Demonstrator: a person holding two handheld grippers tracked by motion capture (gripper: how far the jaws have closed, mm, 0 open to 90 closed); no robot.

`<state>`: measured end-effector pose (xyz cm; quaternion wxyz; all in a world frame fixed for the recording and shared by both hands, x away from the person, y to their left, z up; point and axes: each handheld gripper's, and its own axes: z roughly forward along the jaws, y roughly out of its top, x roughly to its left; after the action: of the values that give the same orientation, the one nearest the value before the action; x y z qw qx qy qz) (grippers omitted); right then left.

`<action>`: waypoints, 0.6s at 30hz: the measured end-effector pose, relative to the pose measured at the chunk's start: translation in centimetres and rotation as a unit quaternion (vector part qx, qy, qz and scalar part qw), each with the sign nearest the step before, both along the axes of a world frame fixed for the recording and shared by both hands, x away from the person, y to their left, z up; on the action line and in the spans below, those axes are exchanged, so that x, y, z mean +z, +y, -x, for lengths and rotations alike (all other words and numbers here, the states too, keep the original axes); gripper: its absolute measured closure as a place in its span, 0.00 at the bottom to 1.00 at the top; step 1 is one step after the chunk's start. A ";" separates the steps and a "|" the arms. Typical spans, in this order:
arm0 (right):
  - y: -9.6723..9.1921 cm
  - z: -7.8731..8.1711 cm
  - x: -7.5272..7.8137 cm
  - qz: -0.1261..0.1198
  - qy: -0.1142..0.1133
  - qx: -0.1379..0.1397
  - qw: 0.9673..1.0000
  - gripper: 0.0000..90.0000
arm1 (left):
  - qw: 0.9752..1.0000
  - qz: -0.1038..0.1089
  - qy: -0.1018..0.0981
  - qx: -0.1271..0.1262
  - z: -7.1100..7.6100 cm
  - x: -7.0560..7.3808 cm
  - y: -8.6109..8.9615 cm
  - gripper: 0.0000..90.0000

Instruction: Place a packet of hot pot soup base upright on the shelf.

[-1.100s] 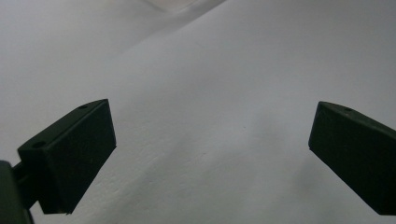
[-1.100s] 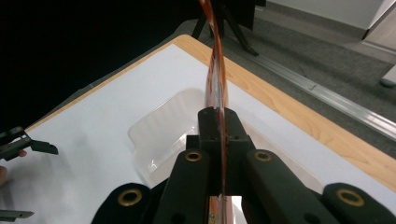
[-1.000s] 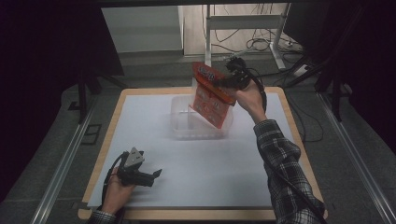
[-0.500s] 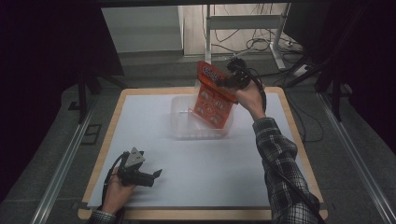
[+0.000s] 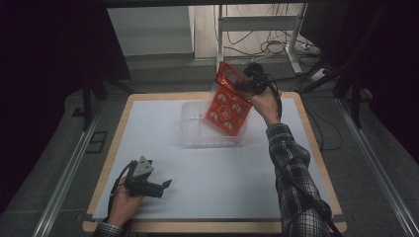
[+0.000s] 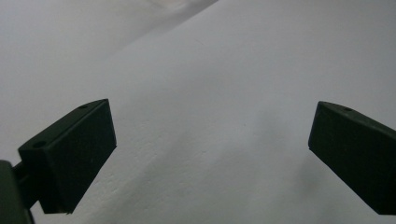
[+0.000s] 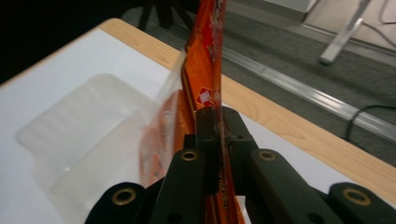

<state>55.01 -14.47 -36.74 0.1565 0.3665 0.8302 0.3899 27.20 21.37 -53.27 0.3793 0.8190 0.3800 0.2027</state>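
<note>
An orange-red blister pack [image 5: 226, 106] with round cells hangs tilted above a clear plastic container [image 5: 193, 138] at the table's far middle. My right gripper [image 5: 243, 87] is shut on the pack's upper edge. In the right gripper view the jaws [image 7: 218, 126] pinch the thin card of the pack [image 7: 205, 70], with the container [image 7: 84, 121] below and to the left. My left gripper [image 5: 166, 184] lies low at the front left, held by a hand. Its jaws [image 6: 210, 140] stand wide open over bare white surface with nothing between them.
A white sheet [image 5: 222, 182] covers the table, and a wooden rim [image 5: 316, 148] frames it. Beyond the far edge are a grey floor, a metal stand [image 5: 257, 29] and loose cables [image 5: 276, 47]. Metal rails run along both sides of the table.
The right hand has carried the pack a little down and sideways over the container. The left gripper has stayed where it was.
</note>
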 end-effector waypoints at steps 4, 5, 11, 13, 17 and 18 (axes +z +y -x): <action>0.2 -0.1 -0.2 0.014 -0.001 -0.008 1.000 0.91 | 1.000 0.000 0.000 -0.001 0.0 0.0 0.0 0.01; 0.3 0.0 -0.2 0.021 -0.003 -0.008 1.000 0.88 | 1.000 -0.001 0.000 -0.001 0.0 0.0 0.0 0.01; 0.5 0.2 0.1 0.021 -0.015 -0.004 1.000 0.73 | 1.000 -0.001 -0.001 -0.001 0.0 0.0 0.0 0.01; 0.4 0.2 0.2 0.024 -0.017 -0.004 1.000 0.67 | 1.000 -0.001 -0.001 -0.001 0.0 0.0 0.0 0.01; 0.1 0.4 0.3 0.022 -0.022 -0.003 1.000 0.58 | 1.000 -0.001 -0.001 -0.001 0.0 0.0 0.0 0.01; 0.1 0.4 0.3 0.021 -0.023 -0.004 1.000 0.56 | 1.000 -0.002 -0.001 -0.001 0.0 0.0 0.0 0.01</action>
<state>54.57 -14.41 -36.39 0.1847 0.3576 0.8329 0.3798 27.17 21.32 -53.28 0.3786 0.8199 0.3780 0.2038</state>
